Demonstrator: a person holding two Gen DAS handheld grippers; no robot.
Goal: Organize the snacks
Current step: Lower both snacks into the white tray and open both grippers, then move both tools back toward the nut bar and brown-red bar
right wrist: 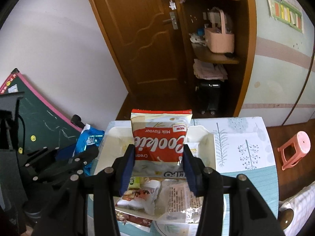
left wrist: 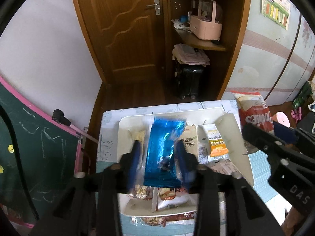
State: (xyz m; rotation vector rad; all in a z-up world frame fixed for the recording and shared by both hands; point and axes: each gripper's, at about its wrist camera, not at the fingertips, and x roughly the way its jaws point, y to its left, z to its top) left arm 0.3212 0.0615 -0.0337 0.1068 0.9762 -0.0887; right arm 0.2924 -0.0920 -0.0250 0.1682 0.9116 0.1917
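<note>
Both tongs level, gripping packets.

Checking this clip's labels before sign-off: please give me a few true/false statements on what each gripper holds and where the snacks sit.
1. The left gripper grips a blue foil packet. True.
2. The right gripper is empty. False: it is closed on a red and white cookie bag.
3. Both held snacks hang above the white tray. True.
4. The tray holds no snacks. False: several packets lie in it, including an orange oats packet.
5. A pink stool stands on the floor. True.
</note>
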